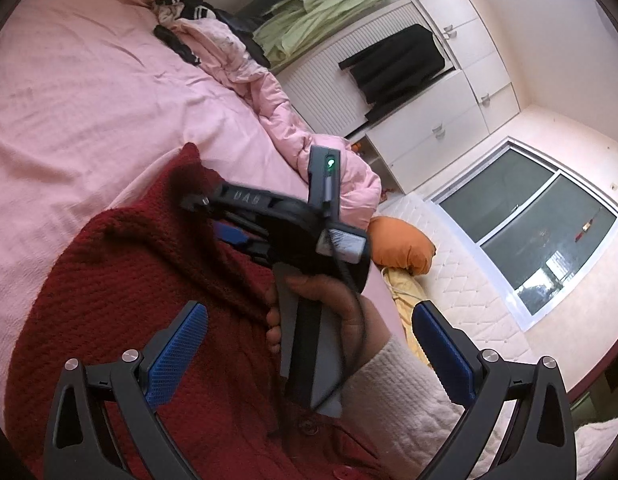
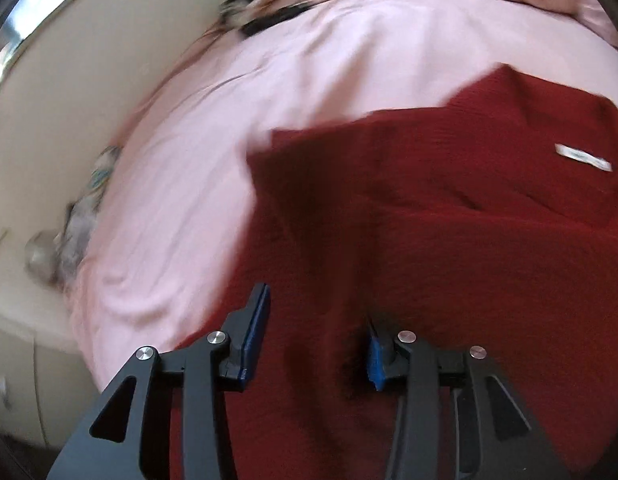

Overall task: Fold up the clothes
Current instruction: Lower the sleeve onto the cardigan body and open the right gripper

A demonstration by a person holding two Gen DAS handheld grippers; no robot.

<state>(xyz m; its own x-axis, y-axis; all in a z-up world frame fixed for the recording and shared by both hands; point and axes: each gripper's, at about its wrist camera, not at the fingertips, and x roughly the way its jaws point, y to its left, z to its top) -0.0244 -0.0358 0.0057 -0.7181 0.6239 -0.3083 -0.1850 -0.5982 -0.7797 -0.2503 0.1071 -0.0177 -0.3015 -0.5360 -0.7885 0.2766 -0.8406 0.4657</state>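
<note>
A dark red knit cardigan (image 1: 121,296) lies on the pink bed sheet (image 1: 89,100). It also fills the right wrist view (image 2: 449,240), with a white label (image 2: 583,157) at the right. My left gripper (image 1: 309,344) is wide open and empty, just above the cardigan. My right gripper (image 2: 315,336) has its blue pads partly apart with red knit between them. I cannot tell whether it grips the cloth. The right gripper also shows in the left wrist view (image 1: 225,224), held by a hand, its tips at a raised fold of the cardigan.
A heap of pink and dark clothes (image 1: 213,40) lies at the far side of the bed. White wardrobes (image 1: 449,92), a hanging black garment (image 1: 397,64), an orange pillow (image 1: 405,248) and a window (image 1: 541,220) are beyond. The bed sheet (image 2: 269,100) ends at a wall on the left.
</note>
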